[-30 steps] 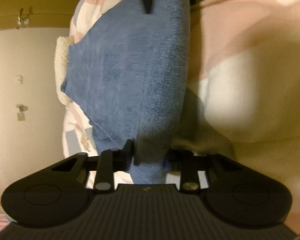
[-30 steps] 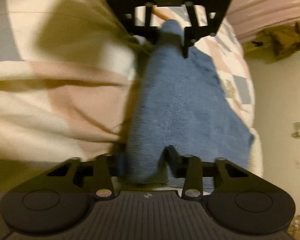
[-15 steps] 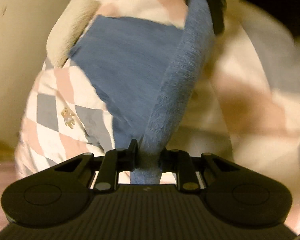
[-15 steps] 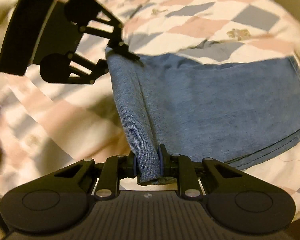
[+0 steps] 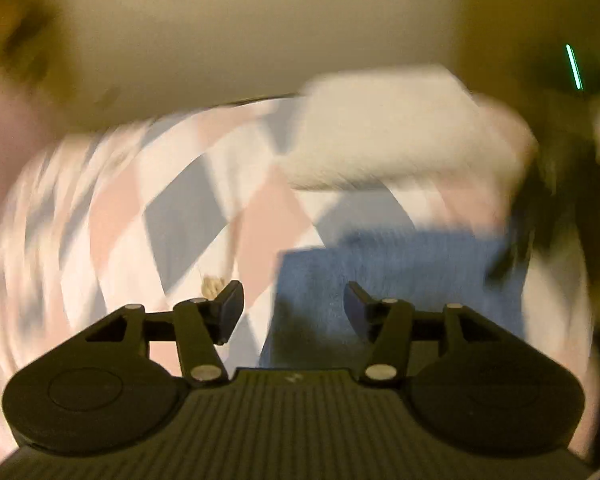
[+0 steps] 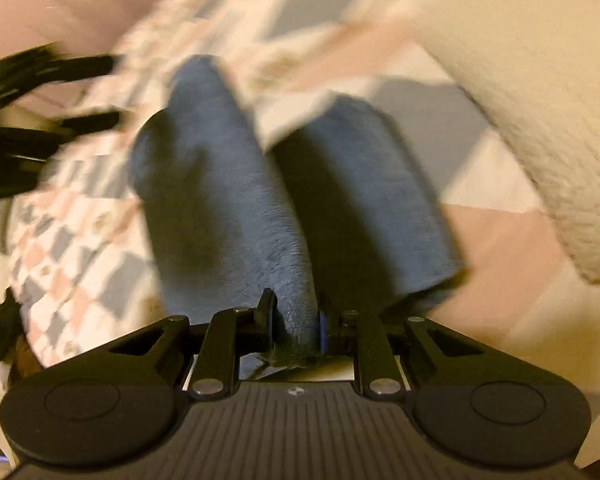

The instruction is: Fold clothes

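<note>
Blue garment point(image 6: 228, 200) clamped in right fingers point(image 6: 269, 320); left fingers point(image 5: 230, 308) wide apart, empty.

Within the last second the left gripper point(image 5: 294, 304) let go of the blue garment point(image 5: 400, 276) and its jaws spread wide above the checked bedcover point(image 5: 188, 208), while the right gripper point(image 6: 294, 320) swung its clamped edge round so the cloth doubled into two humps.
</note>
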`<state>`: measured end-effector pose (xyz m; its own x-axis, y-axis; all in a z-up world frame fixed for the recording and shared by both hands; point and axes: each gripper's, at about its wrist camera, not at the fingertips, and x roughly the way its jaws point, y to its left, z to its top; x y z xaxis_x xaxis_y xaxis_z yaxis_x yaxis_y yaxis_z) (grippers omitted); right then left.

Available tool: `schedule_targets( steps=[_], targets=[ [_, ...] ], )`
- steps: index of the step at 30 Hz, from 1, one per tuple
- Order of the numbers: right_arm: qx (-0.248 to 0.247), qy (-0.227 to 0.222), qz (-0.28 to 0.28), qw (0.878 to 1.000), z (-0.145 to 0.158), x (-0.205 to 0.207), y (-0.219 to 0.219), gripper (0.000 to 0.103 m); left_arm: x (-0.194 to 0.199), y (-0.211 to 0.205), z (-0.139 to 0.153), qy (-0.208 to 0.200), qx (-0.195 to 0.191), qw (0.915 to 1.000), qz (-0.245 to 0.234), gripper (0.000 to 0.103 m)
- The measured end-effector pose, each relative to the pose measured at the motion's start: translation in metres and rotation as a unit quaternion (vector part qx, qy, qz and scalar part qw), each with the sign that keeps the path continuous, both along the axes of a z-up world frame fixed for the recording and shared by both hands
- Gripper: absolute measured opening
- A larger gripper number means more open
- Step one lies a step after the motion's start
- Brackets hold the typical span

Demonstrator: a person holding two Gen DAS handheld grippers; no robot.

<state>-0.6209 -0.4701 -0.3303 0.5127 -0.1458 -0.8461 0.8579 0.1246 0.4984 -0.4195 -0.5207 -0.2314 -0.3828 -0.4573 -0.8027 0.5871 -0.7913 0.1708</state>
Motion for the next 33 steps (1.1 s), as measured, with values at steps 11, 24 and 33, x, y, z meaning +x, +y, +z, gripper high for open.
schedule_targets(
  steps=[11, 24, 33],
  targets=[
    [-0.031, -0.033, 0.027, 0.999, 0.008, -0.037, -0.029, 0.017, 0.024, 0.056, -0.061, 0.043, 0.102, 0.9271, 0.358, 0.034],
    [-0.027, 0.019, -0.009, 0.999, -0.026, -0.059, -0.014, 0.017, -0.017, 0.061, -0.088, 0.019, 0.096, 0.9359, 0.338, 0.034],
    [-0.089, 0.186, 0.042, 0.978, 0.002, -0.026, -0.042, 0.068, -0.005, 0.059, -0.080, 0.028, 0.070, 0.9301, 0.359, 0.034]
  ],
)
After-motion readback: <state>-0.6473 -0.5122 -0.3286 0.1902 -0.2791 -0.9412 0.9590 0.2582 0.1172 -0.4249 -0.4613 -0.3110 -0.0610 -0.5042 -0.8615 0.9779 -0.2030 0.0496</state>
